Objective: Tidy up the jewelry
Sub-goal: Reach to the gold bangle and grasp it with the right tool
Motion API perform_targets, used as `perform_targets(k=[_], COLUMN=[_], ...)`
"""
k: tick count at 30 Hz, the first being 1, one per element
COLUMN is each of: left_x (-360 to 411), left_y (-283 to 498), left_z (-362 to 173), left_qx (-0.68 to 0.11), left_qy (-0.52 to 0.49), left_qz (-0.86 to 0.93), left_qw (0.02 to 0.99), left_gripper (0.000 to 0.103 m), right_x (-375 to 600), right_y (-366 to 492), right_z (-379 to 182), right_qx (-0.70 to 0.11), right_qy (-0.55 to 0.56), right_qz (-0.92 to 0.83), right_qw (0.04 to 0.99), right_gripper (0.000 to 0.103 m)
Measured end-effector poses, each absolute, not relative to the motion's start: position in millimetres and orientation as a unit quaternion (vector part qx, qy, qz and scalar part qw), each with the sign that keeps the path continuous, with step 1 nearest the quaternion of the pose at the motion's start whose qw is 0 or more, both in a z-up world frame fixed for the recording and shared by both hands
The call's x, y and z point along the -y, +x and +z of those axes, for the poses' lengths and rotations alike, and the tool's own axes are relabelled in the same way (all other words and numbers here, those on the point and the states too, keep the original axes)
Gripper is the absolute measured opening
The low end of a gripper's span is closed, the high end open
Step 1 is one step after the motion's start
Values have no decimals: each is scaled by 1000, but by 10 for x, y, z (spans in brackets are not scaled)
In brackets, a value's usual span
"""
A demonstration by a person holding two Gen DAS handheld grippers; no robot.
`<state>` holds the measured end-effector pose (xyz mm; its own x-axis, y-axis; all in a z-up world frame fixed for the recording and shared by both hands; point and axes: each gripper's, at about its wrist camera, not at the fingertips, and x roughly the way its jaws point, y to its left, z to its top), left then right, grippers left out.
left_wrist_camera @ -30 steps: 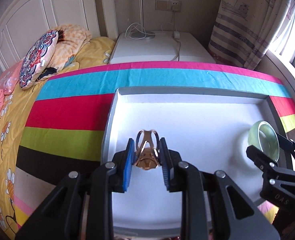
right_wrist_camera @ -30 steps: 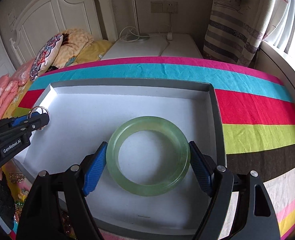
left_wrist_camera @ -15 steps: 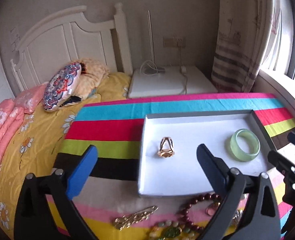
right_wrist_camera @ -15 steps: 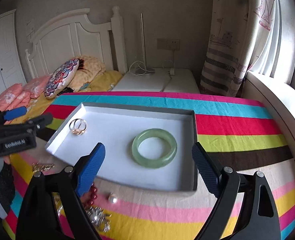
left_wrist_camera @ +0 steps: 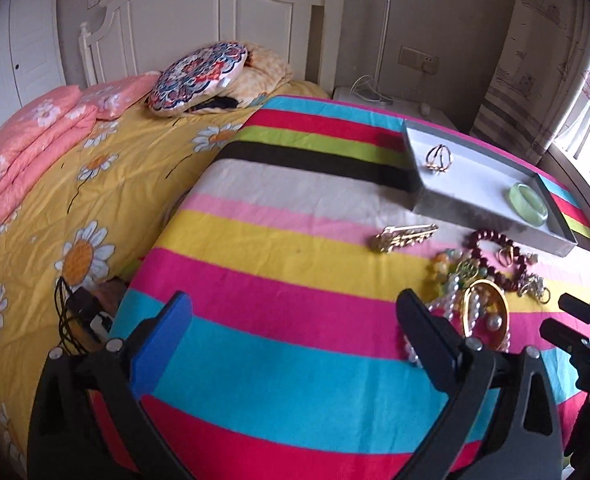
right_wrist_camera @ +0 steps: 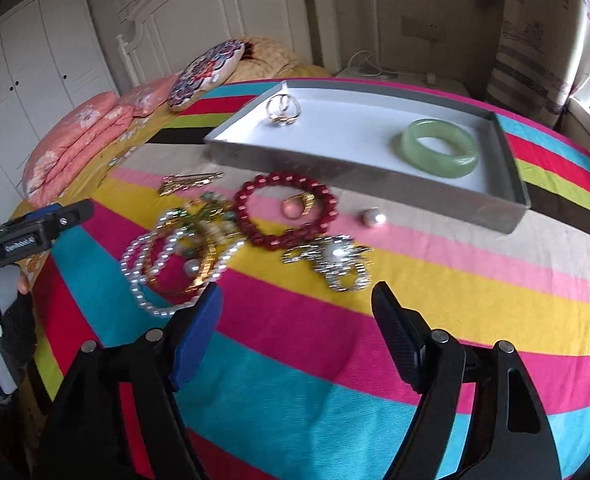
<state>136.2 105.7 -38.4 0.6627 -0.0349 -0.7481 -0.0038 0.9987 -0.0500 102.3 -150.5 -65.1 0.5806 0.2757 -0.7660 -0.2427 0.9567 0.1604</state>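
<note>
A grey tray (right_wrist_camera: 335, 164) lies on the striped cloth with a gold ring (right_wrist_camera: 283, 109) at its left end and a green bangle (right_wrist_camera: 439, 148) at its right. In front of it lie a red bead bracelet (right_wrist_camera: 285, 210), a gold clip (right_wrist_camera: 189, 183), a pearl (right_wrist_camera: 373, 217), a silver brooch (right_wrist_camera: 335, 262) and pearl strands with a gold bangle (right_wrist_camera: 175, 264). My right gripper (right_wrist_camera: 295, 328) hangs just short of the brooch, its jaws closing on nothing. My left gripper (left_wrist_camera: 295, 340) stands wide open and empty, left of the pile (left_wrist_camera: 471, 300). The tray (left_wrist_camera: 475, 208) sits far right.
Pink folded quilts (left_wrist_camera: 27, 152) and a patterned cushion (left_wrist_camera: 199, 76) lie on the yellow sheet by the white headboard. A charger with cables (left_wrist_camera: 75, 304) sits at the cloth's left edge. A white bedside table (right_wrist_camera: 375, 74) and a curtain (right_wrist_camera: 531, 60) stand beyond the tray.
The left gripper let go of the gold ring and the right one left the green bangle, both in the tray. Both drew back to the near side of the cloth by the jewelry pile.
</note>
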Motion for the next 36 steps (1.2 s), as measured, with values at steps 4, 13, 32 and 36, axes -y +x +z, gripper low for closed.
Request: perform_targets(k=[4, 13, 32, 36], left_x=[-1175, -1162, -914, -892], left_y=[1288, 1366, 1296, 1300], left_z=[-587, -686, -618, -623], left_qx=[-430, -447, -430, -431], left_qy=[-44, -75, -13, -7], left_qz=[-14, -41, -42, -42], left_qw=[901, 890, 902, 902], left_gripper=[101, 100, 100, 100], right_x=[1198, 1006, 1239, 1313], right_y=[1079, 1410, 1093, 998], right_z=[-684, -728, -692, -666], right_qx=[-433, -448, -437, -425], right_qy=[-8, -13, -30, -41], right_qz=[151, 159, 134, 130], right_qw=[889, 880, 889, 895], right_gripper=[62, 30, 25, 27])
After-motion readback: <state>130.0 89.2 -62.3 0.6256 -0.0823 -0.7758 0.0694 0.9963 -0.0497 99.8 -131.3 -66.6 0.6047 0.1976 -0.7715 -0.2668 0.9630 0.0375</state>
